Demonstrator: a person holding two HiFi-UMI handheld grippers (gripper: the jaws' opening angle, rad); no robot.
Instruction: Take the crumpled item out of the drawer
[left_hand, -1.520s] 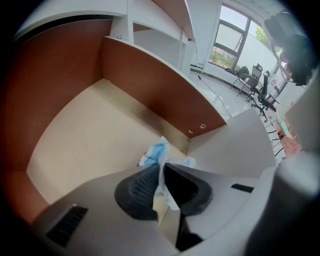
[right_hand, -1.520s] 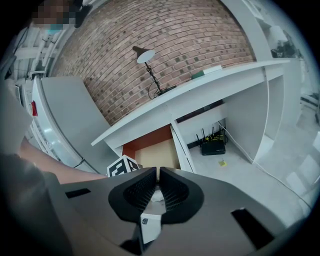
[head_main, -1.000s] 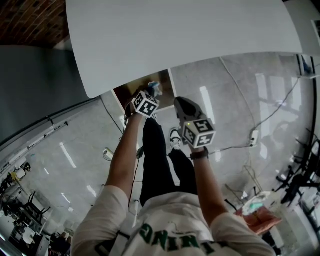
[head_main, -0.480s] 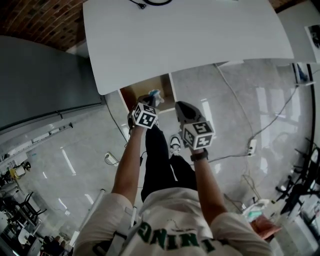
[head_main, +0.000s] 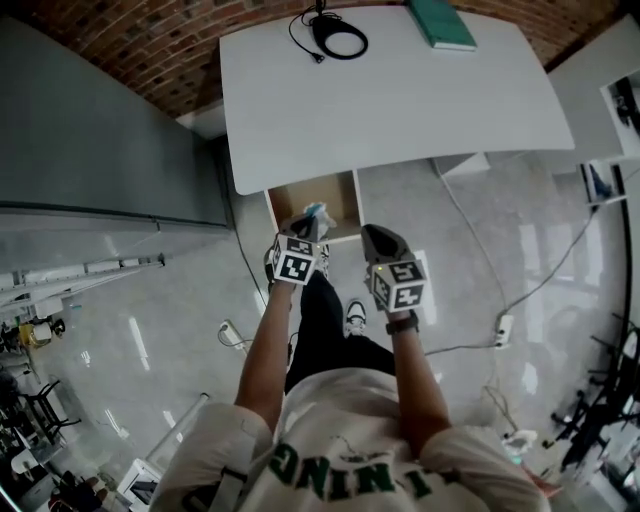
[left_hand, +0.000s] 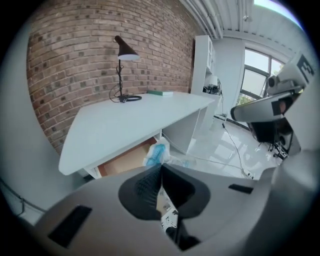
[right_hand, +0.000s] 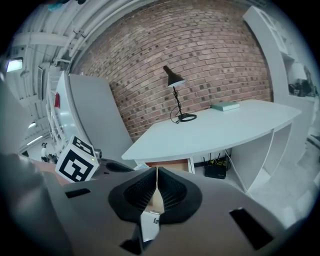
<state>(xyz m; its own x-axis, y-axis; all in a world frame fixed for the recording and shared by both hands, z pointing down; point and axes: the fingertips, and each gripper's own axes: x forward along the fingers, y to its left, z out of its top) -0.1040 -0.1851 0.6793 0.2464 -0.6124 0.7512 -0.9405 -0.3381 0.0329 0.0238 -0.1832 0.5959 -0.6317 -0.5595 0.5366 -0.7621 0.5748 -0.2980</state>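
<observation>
The crumpled item (head_main: 316, 214), a pale blue and white wad, sticks out past the tips of my left gripper (head_main: 310, 228), which is shut on it. In the left gripper view the crumpled item (left_hand: 156, 152) hangs in front of the open wooden drawer (left_hand: 125, 160). That drawer (head_main: 290, 200) stands pulled out under the white desk (head_main: 400, 110). My right gripper (head_main: 373, 233) is held beside the left one, just right of the drawer, jaws shut with nothing in them. In the right gripper view my right gripper (right_hand: 156, 170) points at the drawer (right_hand: 172, 164).
On the desk stand a black lamp (left_hand: 122, 50) with a coiled cable (head_main: 338, 40) and a teal book (head_main: 440, 22). A grey cabinet (head_main: 100, 120) stands left of the desk. A power strip (head_main: 503, 330) and cords lie on the shiny floor; a router (right_hand: 216, 171) sits under the desk.
Both grippers have drawn back from the desk and more of the desktop has come into view. The left gripper still holds the crumpled item, now near the drawer's front.
</observation>
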